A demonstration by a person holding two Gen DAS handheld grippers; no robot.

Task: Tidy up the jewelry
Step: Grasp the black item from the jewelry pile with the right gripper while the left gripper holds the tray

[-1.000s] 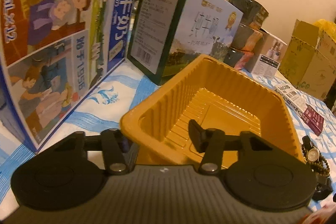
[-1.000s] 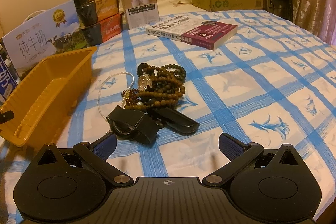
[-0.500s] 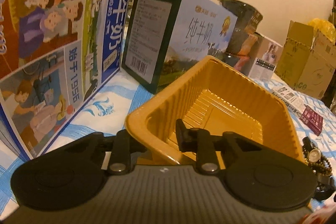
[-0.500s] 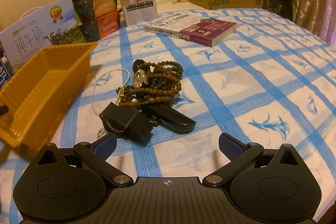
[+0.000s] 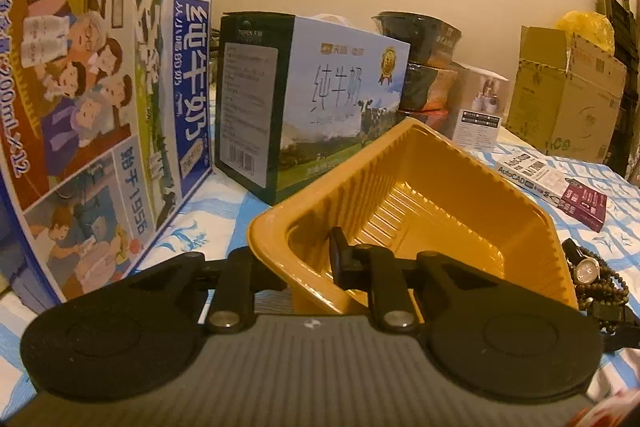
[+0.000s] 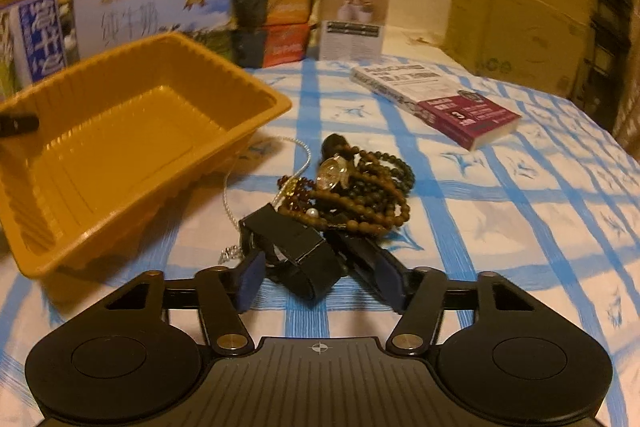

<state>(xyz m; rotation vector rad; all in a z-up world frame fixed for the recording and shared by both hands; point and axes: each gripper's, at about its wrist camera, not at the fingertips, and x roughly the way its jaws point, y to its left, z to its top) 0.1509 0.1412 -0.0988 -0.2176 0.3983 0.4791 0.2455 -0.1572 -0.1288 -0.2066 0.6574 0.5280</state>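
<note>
My left gripper (image 5: 304, 263) is shut on the near wall of an empty orange plastic tray (image 5: 432, 187), one finger inside and one outside. The tray (image 6: 120, 131) also shows at the left in the right wrist view. A jewelry pile lies right of the tray: brown bead bracelets (image 6: 360, 191), a small watch (image 6: 334, 169), a thin silver chain (image 6: 240, 195) and a black-strap watch (image 6: 296, 247). My right gripper (image 6: 320, 279) is open, its fingers on either side of the black-strap watch, close to the cloth.
The surface is a white cloth with blue checks (image 6: 520, 211). Milk cartons (image 5: 312, 95) and stacked food bowls (image 6: 276, 3) stand behind the tray. A book (image 6: 436, 103) lies at the back right, with cardboard boxes (image 6: 516, 11) beyond it.
My left gripper has closed on the tray wall and tilted the tray up. My right gripper has moved forward to the black-strap watch and its fingers have narrowed around it.
</note>
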